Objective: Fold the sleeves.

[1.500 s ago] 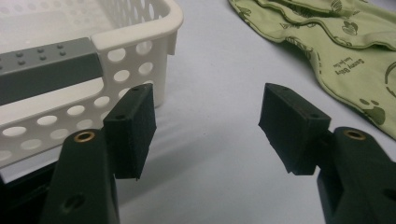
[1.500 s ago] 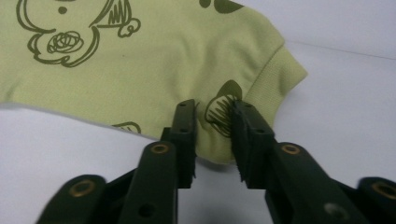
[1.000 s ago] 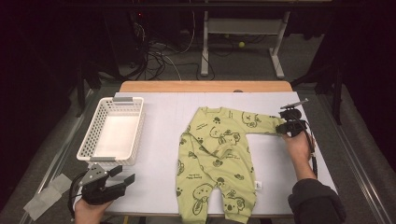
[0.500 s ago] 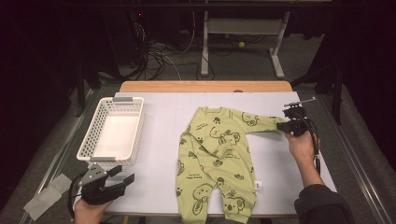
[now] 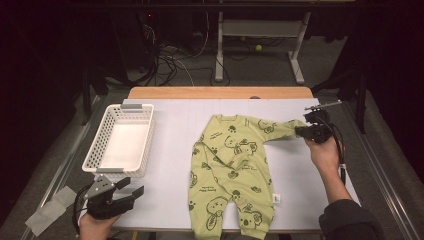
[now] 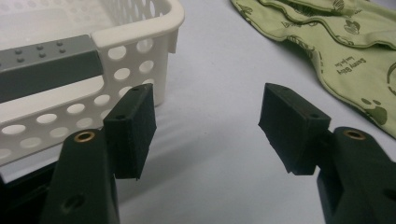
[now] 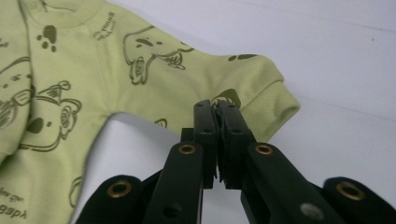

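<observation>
A light-green baby romper [image 5: 230,170] with dark animal prints lies flat on the white table cover, its legs toward the near edge. One sleeve [image 5: 280,131] stretches out to the right, and my right gripper [image 5: 300,132] is shut on it near the cuff. In the right gripper view the closed jaws [image 7: 218,112] pinch the sleeve [image 7: 261,88], which hangs a little above the cover. At the table's near left corner my left gripper [image 5: 132,189] rests open. Nothing sits between its pads [image 6: 130,126], and the romper [image 6: 355,46] is off to its right.
A white perforated basket [image 5: 129,107] with nothing in it stands at the left of the table, and its corner [image 6: 135,35] is just ahead of my left gripper. Bare white cover [image 5: 175,130] lies between basket and romper. A wooden strip [image 5: 220,92] edges the far side.
My right gripper has risen slightly with the sleeve cuff still pinched in it, lifting the cuff off the cover. The left hand has stayed where it was.
</observation>
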### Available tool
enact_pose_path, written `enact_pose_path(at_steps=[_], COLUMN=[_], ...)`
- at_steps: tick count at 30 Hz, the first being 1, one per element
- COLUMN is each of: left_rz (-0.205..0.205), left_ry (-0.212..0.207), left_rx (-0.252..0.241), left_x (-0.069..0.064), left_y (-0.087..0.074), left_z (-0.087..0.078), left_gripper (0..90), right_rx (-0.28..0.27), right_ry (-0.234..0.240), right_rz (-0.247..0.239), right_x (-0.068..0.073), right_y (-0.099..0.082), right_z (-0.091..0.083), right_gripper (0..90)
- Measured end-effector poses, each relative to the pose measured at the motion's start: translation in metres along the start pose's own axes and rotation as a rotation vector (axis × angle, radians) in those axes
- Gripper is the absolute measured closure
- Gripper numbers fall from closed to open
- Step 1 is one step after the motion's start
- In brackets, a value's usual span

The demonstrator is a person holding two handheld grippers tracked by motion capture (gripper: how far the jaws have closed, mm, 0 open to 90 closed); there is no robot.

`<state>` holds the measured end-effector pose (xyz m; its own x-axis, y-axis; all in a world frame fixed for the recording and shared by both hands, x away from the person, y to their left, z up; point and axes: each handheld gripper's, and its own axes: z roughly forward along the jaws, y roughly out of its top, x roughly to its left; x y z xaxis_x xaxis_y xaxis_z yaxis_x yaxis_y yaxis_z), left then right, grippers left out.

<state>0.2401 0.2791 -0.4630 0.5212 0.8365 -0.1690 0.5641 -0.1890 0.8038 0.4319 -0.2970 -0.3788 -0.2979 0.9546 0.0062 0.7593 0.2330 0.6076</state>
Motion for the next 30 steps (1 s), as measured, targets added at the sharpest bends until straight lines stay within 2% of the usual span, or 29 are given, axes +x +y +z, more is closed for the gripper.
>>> enact_pose_path(at_steps=[19,30], left_rz=[0.0,-0.001], left_ry=[-0.002,0.0], left_rx=[-0.001,0.0], left_x=[0.0,-0.001], left_y=[0.0,0.0], left_z=[0.0,0.0], left_gripper=[33.5,33.4], right_rx=[-0.055,-0.081], right_ry=[0.06,0.105], right_rz=[-0.071,-0.123], right_x=[0.022,0.041], right_y=[0.01,0.014], right_z=[-0.017,-0.025], right_gripper=[88.4,88.3])
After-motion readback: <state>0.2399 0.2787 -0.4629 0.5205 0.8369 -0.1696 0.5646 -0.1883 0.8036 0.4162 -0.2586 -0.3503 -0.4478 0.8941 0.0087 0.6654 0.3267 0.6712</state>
